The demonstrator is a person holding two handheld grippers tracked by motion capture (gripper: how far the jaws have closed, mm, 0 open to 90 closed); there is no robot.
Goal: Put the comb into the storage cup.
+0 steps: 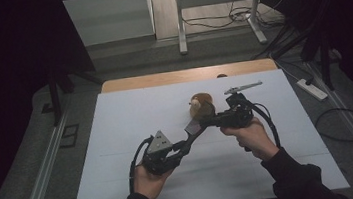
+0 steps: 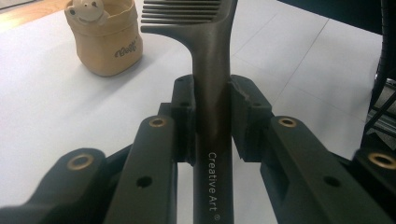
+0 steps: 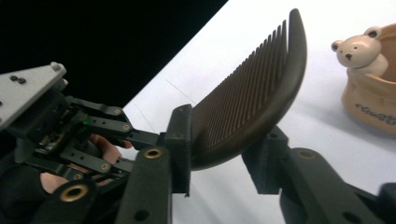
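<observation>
Here we start with the table, a broad white surface with a strip of bare wood along its far edge, kept mostly free so both hands have room above it. Near its far middle stands a tan pouch with a small bear figure at its rim, upright and well apart from the work.

Above the table we hold a dark comb between the 2 grippers. The left gripper is clamped on the comb's handle, pads pressing both sides, so the toothed end sticks out forward. The right gripper is set around that toothed end, 1 jaw against the teeth and the other behind the curved spine; we judge it is gripping the comb, probably to take it over from the left.
</observation>
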